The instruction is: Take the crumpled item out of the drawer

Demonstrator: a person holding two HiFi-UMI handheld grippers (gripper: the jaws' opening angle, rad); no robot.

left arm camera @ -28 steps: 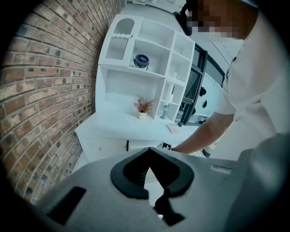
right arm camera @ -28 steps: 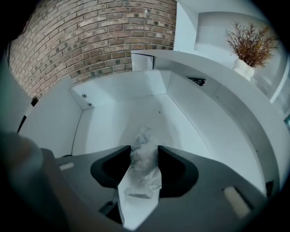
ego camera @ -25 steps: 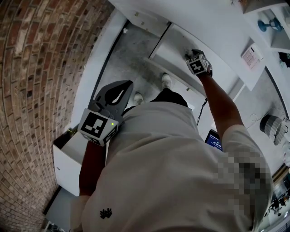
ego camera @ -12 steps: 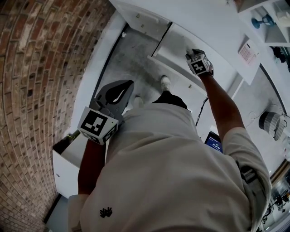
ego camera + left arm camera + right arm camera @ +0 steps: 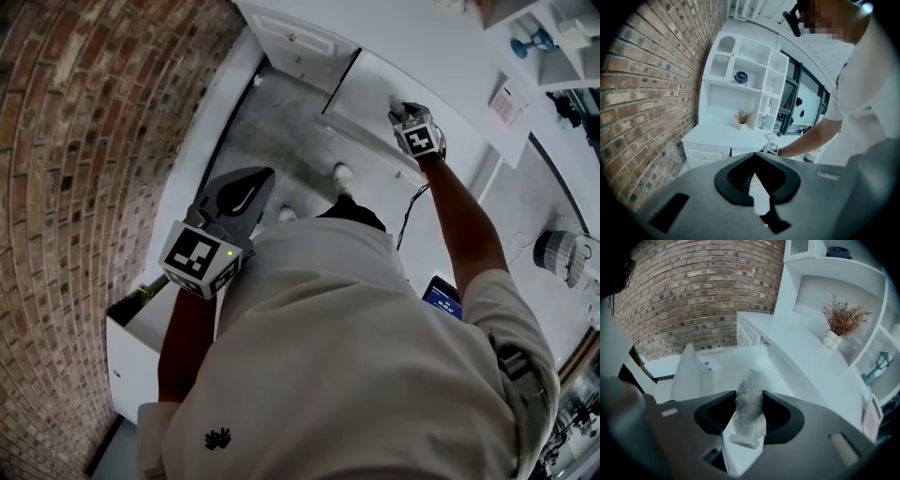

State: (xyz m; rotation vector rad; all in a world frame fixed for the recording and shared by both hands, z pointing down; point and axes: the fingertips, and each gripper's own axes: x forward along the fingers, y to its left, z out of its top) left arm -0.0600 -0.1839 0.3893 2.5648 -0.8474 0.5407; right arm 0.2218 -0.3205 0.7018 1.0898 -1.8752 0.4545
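A view from a head camera looked steeply down a person in a pale shirt who stood at a white cabinet beside a brick wall, with a hand-held gripper in each hand. The right gripper (image 5: 749,393) reached forward over the open drawer (image 5: 689,373). Its jaws stood partly closed, pressing from both sides on the crumpled item (image 5: 749,414), a pale, translucent wad that looked like thin plastic or paper. The wad stuck out past the jaw tips and hung down behind them. It sat above the drawer's bare white floor and appeared to touch no part of the drawer, though how high above the floor could not be told. The left gripper (image 5: 264,176) was held well back from the drawer, close to the person's waist, with its jaw tips together and nothing between them. A white counter (image 5: 801,348) ran just above and behind the drawer, and a small potted dried plant (image 5: 841,319) stood on it, well apart from the drawer. The step in hand seemed to be the lift out, with the grasp already made. To do it well, the squeeze should be even and gentle, since so light and soft a wad could slip or tear if pinched harder. The right gripper should rise straight up from the drawer, then draw back over the drawer's front panel, staying clear of the counter's edge so the loose tail did not catch.
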